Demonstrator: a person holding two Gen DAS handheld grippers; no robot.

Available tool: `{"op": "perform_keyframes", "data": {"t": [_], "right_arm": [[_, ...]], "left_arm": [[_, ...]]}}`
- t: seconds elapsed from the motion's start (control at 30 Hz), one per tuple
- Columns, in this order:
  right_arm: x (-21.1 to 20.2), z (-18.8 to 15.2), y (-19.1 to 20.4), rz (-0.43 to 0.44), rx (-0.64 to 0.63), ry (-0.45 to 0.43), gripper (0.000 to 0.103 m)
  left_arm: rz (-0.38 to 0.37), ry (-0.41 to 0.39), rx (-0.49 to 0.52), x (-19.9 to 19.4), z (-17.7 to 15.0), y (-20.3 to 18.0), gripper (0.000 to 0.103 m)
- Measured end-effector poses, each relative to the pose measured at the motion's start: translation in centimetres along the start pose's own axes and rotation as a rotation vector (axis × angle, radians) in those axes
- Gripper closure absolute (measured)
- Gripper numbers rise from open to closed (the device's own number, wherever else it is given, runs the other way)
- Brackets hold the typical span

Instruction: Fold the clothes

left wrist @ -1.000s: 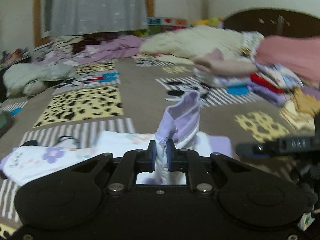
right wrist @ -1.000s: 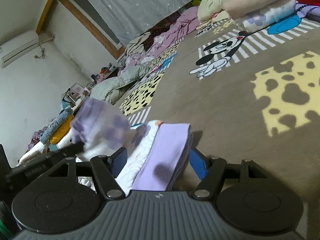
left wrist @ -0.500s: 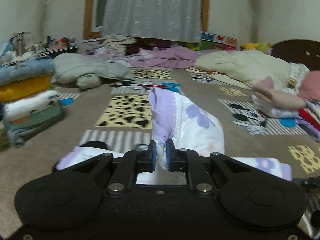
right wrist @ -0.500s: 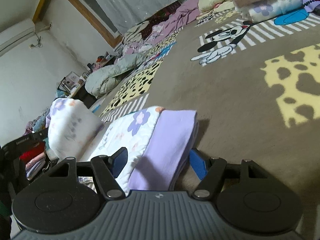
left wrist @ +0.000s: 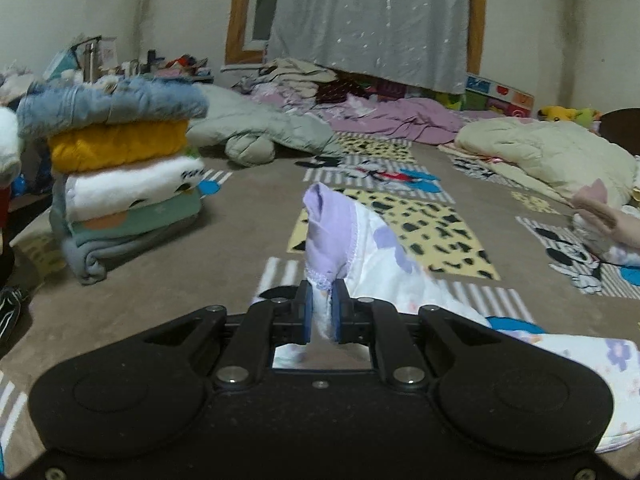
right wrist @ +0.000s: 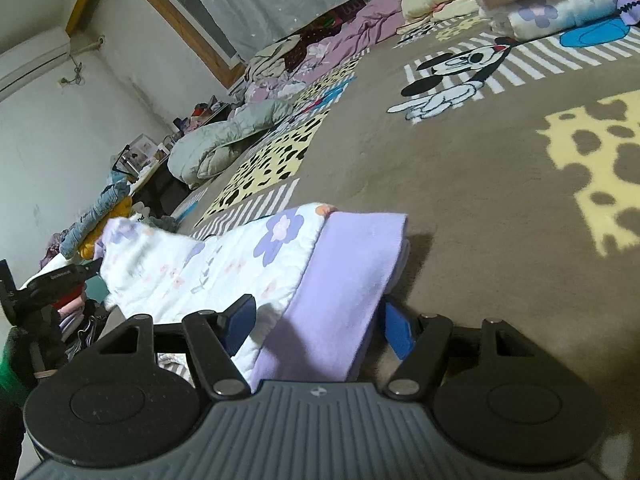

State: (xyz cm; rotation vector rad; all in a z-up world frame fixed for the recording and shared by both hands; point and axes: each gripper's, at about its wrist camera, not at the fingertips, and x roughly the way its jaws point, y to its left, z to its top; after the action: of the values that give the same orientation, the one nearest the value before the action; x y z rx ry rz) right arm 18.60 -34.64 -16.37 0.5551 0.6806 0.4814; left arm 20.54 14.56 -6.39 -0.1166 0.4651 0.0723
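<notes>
Left wrist view. Left gripper (left wrist: 320, 314): clenched on a bunched corner of the floral garment (left wrist: 384, 264), white with purple flowers and a lilac band. The pinched corner stands upright above the blue pads; the rest trails down toward 4 o'clock and lies on the brown patterned carpet (left wrist: 200, 256). Stack of folded clothes (left wrist: 120, 172) at 10 o'clock: blue denim on top, then yellow, white, green, grey at the base. Grey-green quilt (left wrist: 260, 136) at 11 o'clock. Grey curtain (left wrist: 372, 20) at 12 o'clock with loose purple bedding (left wrist: 400, 120) under it. Cream duvet (left wrist: 552, 152) at 2 o'clock.

Right wrist view. Right gripper (right wrist: 318, 326): released, blue pads spread wide on either side of the garment's folded lilac edge (right wrist: 344, 280), not pressing it. The garment (right wrist: 224, 256) lies flat on the carpet (right wrist: 460, 168) ahead of the fingers and lifts toward 9 o'clock, where the left gripper (right wrist: 52, 280) carries its far corner. Cartoon mouse print (right wrist: 452, 76) at 1 o'clock. Folded pile (right wrist: 552, 12) at 2 o'clock. Air conditioner (right wrist: 32, 60) on the wall at 10 o'clock
</notes>
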Motion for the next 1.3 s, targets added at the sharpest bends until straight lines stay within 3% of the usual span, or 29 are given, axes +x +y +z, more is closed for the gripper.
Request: {"op": "perform_keyframes", "data": {"t": [0.17, 0.43, 0.53, 0.57, 0.7, 0.83, 1.0, 1.13, 1.17, 1.3], "right_arm": [[0.2, 0.1, 0.1, -0.002, -0.010, 0.002, 0.034], [0.4, 0.1, 0.0, -0.001, -0.019, 0.001, 0.035], [0.4, 0.1, 0.0, -0.001, -0.020, 0.000, 0.035], [0.5, 0.0, 0.0, -0.001, -0.020, 0.000, 0.035], [0.4, 0.0, 0.0, -0.003, -0.021, -0.002, 0.035], [0.1, -0.1, 0.1, -0.005, -0.020, -0.002, 0.035], [-0.2, -0.1, 0.1, 0.002, -0.009, -0.001, 0.035], [-0.2, -0.1, -0.2, 0.023, 0.014, -0.002, 0.036], [0.0, -0.1, -0.2, 0.033, 0.021, -0.003, 0.038], [1.1, -0.1, 0.1, 0.062, 0.023, 0.008, 0.062]], "left_arm": [[0.012, 0.039, -0.036, 1.6, -1.4, 1.6, 0.095], [0.023, 0.110, -0.197, 3.8, -3.5, 4.1, 0.094], [0.056, 0.125, -0.276, 4.0, -3.7, 5.1, 0.083], [0.083, 0.124, -0.297, 4.0, -3.6, 5.5, 0.069], [0.106, 0.103, -0.335, 2.5, -3.1, 6.2, 0.068], [0.063, 0.086, -0.365, 0.6, -2.7, 6.0, 0.067], [-0.054, 0.134, -0.548, 0.6, -4.4, 7.0, 0.058], [-0.084, 0.172, -0.661, 2.1, -6.0, 8.0, 0.053], [-0.092, 0.171, -0.680, 2.4, -6.2, 8.1, 0.052], [-0.128, 0.157, -0.681, 3.8, -5.7, 7.8, 0.055]]}}
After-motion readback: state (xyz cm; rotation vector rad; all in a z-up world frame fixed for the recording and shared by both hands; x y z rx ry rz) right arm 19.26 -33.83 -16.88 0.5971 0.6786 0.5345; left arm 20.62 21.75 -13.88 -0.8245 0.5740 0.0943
